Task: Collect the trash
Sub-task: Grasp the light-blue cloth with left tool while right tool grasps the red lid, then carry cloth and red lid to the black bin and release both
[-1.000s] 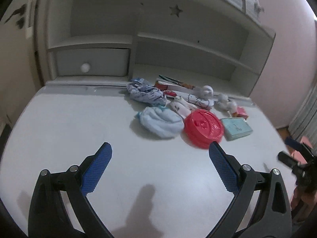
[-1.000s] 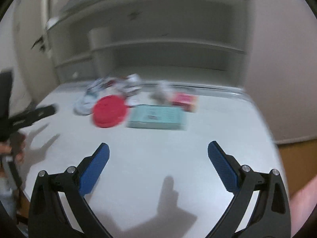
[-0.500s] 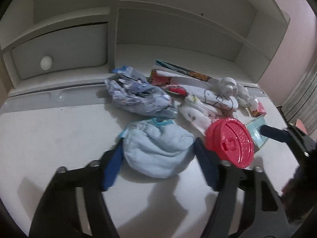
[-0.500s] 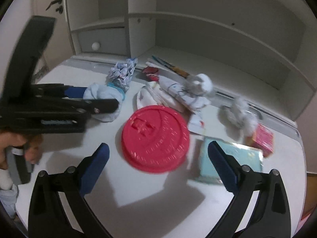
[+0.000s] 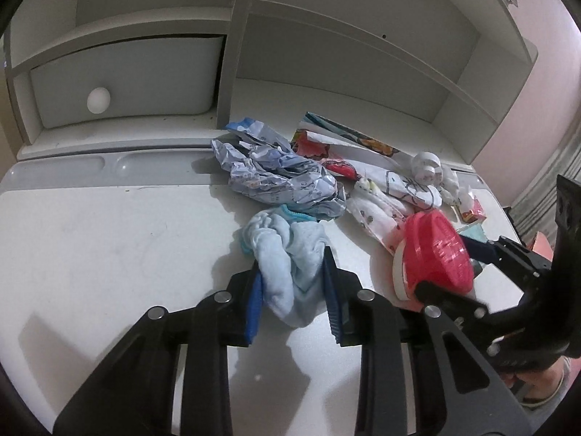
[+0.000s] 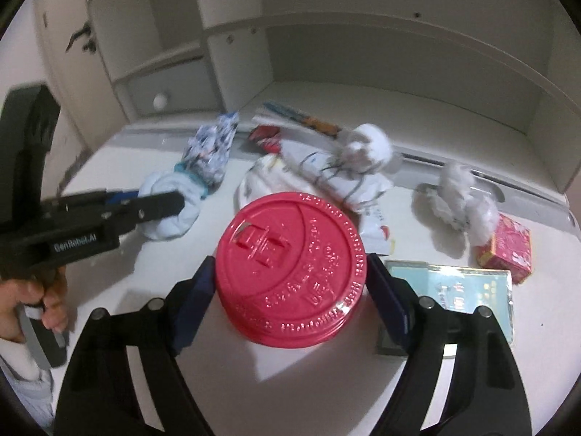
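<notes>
- The soft pale-blue cloth bundle with a teal hem [image 5: 287, 254] is lying on the white desk top [image 5: 109, 236], at the near edge of the litter pile, and is pinched between the blue pads of the left gripper [image 5: 292, 294], whose jaws are drawn in close on the fabric.
- The cloth is judged light and limp; it can be expected to sag and slip, so a hold on the thick bunched middle is preferred to one on a loose edge.
- The round red plastic cup lid [image 6: 290, 269] is set between the pads of the right gripper [image 6: 290, 298]; the jaws are narrowed to the rim on both sides, with the lid tilted up off the desk.
- The lid is judged light, stiff and smooth, so slipping or popping out under a hard squeeze is likely; opposite rim points are the best hold.
- Crumpled blue-printed paper [image 5: 276, 178] and white tissue wads [image 6: 461, 200] lie uncollected behind.
</notes>
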Demonstrator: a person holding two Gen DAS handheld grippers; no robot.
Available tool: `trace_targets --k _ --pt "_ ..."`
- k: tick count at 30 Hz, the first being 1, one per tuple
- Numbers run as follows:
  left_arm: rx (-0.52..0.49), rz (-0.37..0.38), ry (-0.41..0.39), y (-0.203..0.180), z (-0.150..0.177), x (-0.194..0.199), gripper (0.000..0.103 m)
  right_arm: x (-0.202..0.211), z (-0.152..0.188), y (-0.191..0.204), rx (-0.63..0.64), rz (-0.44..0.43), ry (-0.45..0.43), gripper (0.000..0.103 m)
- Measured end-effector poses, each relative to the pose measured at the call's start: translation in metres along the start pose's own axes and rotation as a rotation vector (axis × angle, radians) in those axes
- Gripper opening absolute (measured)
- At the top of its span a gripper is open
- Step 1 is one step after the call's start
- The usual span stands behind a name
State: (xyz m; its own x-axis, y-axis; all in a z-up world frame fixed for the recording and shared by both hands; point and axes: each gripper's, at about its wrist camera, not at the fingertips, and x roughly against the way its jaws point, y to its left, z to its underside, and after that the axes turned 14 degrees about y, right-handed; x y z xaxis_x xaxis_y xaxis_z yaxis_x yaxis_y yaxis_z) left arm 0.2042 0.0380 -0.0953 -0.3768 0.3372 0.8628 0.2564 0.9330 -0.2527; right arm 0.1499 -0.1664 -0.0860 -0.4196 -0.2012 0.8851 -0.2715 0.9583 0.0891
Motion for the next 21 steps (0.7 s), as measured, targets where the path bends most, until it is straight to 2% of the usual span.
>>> trace_targets --k 7,21 --pt "0.006 0.003 -0.002 0.002 0.002 0.001 0.029 0.010 0.005 0.000 -0.020 0.038 -0.054 0.079" --pt "0.004 0.007 -0.002 0.000 0.002 0.000 0.030 0.015 0.004 0.006 0.008 0.083 -0.055 0.079"
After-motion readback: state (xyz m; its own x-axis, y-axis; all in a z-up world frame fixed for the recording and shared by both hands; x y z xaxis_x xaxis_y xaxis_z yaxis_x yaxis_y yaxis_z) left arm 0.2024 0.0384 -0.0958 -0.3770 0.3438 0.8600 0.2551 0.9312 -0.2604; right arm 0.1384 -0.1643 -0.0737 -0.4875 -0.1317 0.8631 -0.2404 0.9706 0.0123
